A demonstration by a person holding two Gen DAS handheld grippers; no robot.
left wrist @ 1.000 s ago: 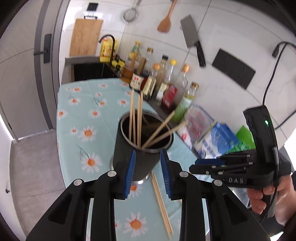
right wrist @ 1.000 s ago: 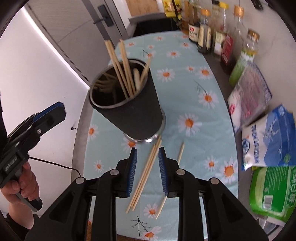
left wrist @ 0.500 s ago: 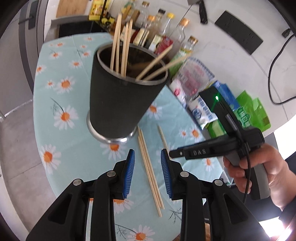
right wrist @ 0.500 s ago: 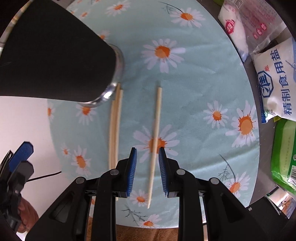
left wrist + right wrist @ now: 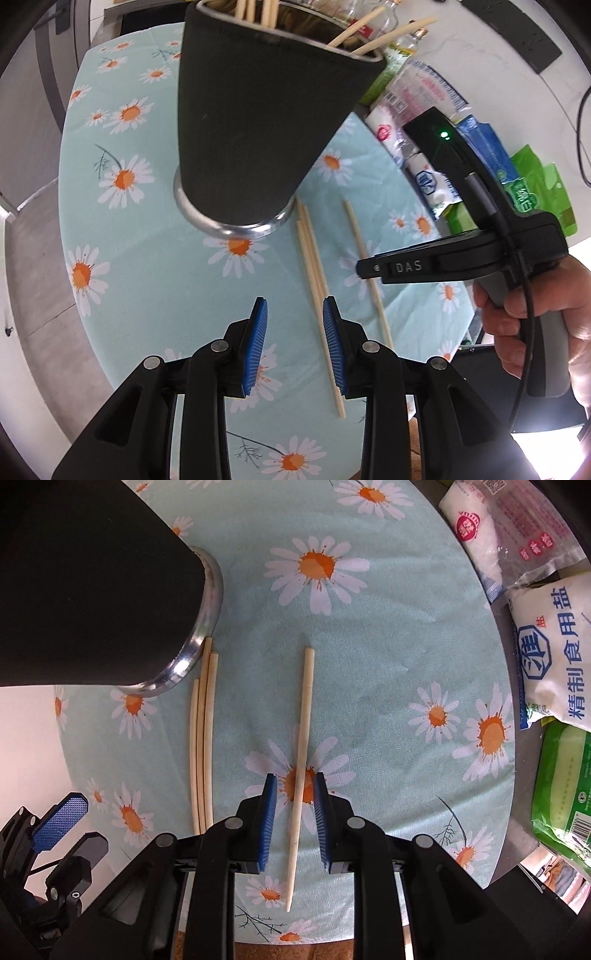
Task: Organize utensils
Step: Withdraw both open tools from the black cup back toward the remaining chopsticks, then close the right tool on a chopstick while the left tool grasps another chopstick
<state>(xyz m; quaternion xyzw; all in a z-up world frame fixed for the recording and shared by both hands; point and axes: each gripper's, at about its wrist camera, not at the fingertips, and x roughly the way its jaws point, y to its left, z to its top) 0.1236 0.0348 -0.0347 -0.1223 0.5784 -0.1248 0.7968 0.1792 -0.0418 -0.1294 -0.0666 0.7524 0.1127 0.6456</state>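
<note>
A black utensil cup (image 5: 258, 122) with a steel base stands on the daisy tablecloth and holds several chopsticks. It also shows in the right wrist view (image 5: 92, 583). Three chopsticks (image 5: 314, 273) lie side by side beside its base, also seen in the right wrist view (image 5: 203, 738). A single chopstick (image 5: 301, 760) lies apart to their right; it also shows in the left wrist view (image 5: 365, 269). My right gripper (image 5: 293, 812) is open, low over the cloth, its jaws either side of the single chopstick. My left gripper (image 5: 293, 332) is open above the three chopsticks.
The daisy tablecloth (image 5: 369, 664) covers a round table. Bags of salt (image 5: 554, 657) and a green packet (image 5: 561, 786) lie along the right edge. Bottles stand behind the cup, mostly hidden. The right gripper's body (image 5: 461, 258) reaches in from the right in the left wrist view.
Both grippers have dropped lower and closer to the loose chopsticks. The right gripper now straddles the single chopstick. Both jaws stay open.
</note>
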